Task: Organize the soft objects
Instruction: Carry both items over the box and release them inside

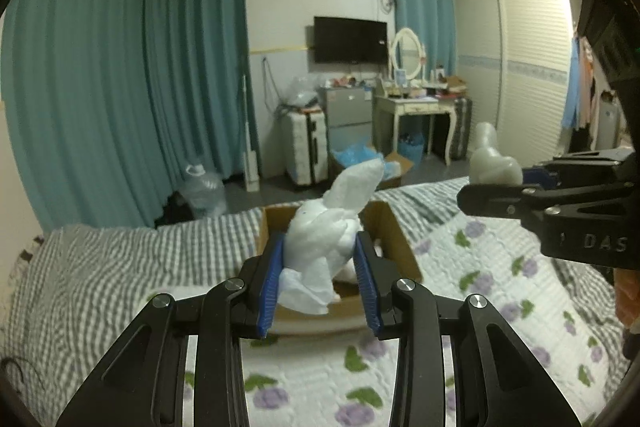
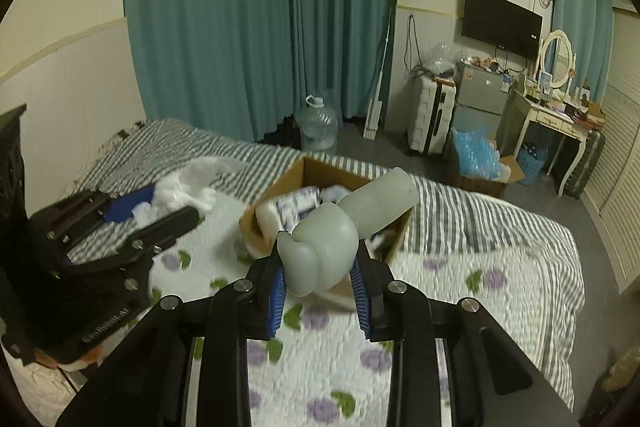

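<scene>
My left gripper (image 1: 320,263) is shut on a crumpled white foam wrap (image 1: 332,227) and holds it above an open cardboard box (image 1: 394,227) on the bed. My right gripper (image 2: 320,287) is shut on a soft grey fist-shaped toy (image 2: 328,247) with a cylindrical end, held over the near edge of the same box (image 2: 280,187). The box holds other soft white and patterned items (image 2: 296,207). The right gripper also shows in the left wrist view (image 1: 500,183) with the grey toy (image 1: 490,159). The left gripper shows in the right wrist view (image 2: 160,207) with the white wrap (image 2: 184,195).
The bed has a white quilt with purple flowers (image 2: 440,283) and a grey striped sheet (image 1: 120,259). Beyond the bed stand a water jug (image 2: 318,123), a suitcase (image 2: 432,115), a small fridge (image 2: 480,95), a dressing table (image 2: 560,119) and a box with blue bags (image 2: 480,155).
</scene>
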`<state>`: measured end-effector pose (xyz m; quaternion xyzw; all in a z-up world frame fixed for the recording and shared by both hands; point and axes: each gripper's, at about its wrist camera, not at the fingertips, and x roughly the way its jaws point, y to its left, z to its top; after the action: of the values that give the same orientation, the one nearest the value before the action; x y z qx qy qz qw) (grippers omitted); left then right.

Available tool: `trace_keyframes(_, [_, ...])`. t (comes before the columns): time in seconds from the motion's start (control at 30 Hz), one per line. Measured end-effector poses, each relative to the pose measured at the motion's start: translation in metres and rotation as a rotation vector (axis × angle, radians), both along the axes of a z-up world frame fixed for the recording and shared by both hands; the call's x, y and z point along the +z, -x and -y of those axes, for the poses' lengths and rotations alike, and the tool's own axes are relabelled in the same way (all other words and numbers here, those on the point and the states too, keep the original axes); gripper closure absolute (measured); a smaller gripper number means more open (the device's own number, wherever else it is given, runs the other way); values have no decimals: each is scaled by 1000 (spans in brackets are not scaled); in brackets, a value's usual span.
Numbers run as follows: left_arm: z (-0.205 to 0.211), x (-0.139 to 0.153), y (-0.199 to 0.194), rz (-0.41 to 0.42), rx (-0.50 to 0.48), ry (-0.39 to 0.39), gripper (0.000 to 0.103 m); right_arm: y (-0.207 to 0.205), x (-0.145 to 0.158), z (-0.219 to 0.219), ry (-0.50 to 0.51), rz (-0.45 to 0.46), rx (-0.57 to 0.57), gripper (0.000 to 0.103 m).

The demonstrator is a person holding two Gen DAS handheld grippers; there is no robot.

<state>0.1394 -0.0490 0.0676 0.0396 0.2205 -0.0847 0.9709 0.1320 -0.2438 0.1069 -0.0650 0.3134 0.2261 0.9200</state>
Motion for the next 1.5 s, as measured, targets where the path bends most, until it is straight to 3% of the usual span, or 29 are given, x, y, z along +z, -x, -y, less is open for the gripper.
trace_keyframes(0.17, [4, -18, -60, -48, -9, -7, 69, -49, -10, -13, 3, -11, -9, 75])
trace_keyframes(0.4, [11, -68, -135, -143, -82, -5, 67, -137, -56, -23, 6, -74, -18, 74])
trace_keyframes(0.63, [26, -110, -169, -217, -106, -56, 65, -205, -111, -14, -23, -175, -44, 71])
trace_keyframes(0.73, [28, -120, -175, -225, -93, -87, 52, -223, -132, -10, -41, -202, -49, 70])
trace_keyframes(0.77, [28, -121, -174, -217, -92, -89, 42, -227, -136, -8, -38, -205, -58, 69])
trace_keyframes(0.8, [28, -121, -172, -206, -92, -86, 39, -229, -139, -7, -43, -206, -63, 64])
trace_keyframes(0.9, [27, -119, -168, -194, -92, -72, 34, -231, -142, -1, -81, -205, -79, 33])
trace_keyframes(0.97, [28, -113, -164, -181, -76, -86, 25, -229, -138, 2, -101, -194, -76, 33])
trace_keyframes(1.17, [21, -82, -142, -133, -51, -74, 24, -205, -95, 8, -84, -115, -123, 24])
trace_keyframes(1.33, [4, -20, -103, -47, -28, -32, 24, -165, -33, 15, -84, -38, -147, 22])
trace_keyframes(1.5, [-13, 51, -51, 74, 14, -20, 24, -96, 48, 16, -49, 88, -181, 18])
